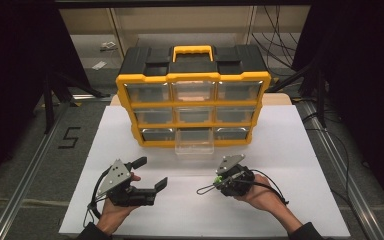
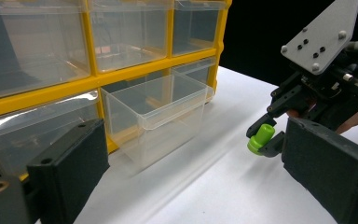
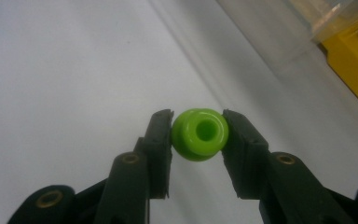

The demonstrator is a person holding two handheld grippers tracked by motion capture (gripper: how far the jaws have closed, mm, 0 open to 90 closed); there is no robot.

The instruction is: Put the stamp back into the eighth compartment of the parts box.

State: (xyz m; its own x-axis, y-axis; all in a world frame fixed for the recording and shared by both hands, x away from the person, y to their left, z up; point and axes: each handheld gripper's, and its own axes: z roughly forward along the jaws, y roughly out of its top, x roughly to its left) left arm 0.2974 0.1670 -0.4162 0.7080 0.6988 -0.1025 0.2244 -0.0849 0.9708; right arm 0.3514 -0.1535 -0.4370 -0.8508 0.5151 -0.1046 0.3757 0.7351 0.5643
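1. Grip first: the right gripper [image 3: 199,137] has its two black jaws pressed on either side of a small bright-green plastic spool with a hole through its middle [image 3: 200,134], clamped by its round flanks. Holding it at the tips leaves the piece free to be lowered into something, which I judge to be the purpose.
2. In the high view that right gripper [image 1: 219,179] rests low over the white table sheet [image 1: 280,150], the spool [image 1: 219,178] at its tip, turned toward the left gripper.
3. The left gripper [image 1: 153,172] lies level beside it with its jaws spread wide and nothing between them; it looks parked, kept clear of the work.
4. Farther on, a clear plastic drawer [image 2: 156,116] stands pulled out of the bottom row's middle slot, its open top facing up. It appears empty, and its position suggests it is ready to receive the spool.
5. Behind it sits the yellow-and-black plastic organiser cabinet with a carry handle [image 1: 192,60], three rows of three clear drawers. The other drawers are pushed in; I can see no contents in them.
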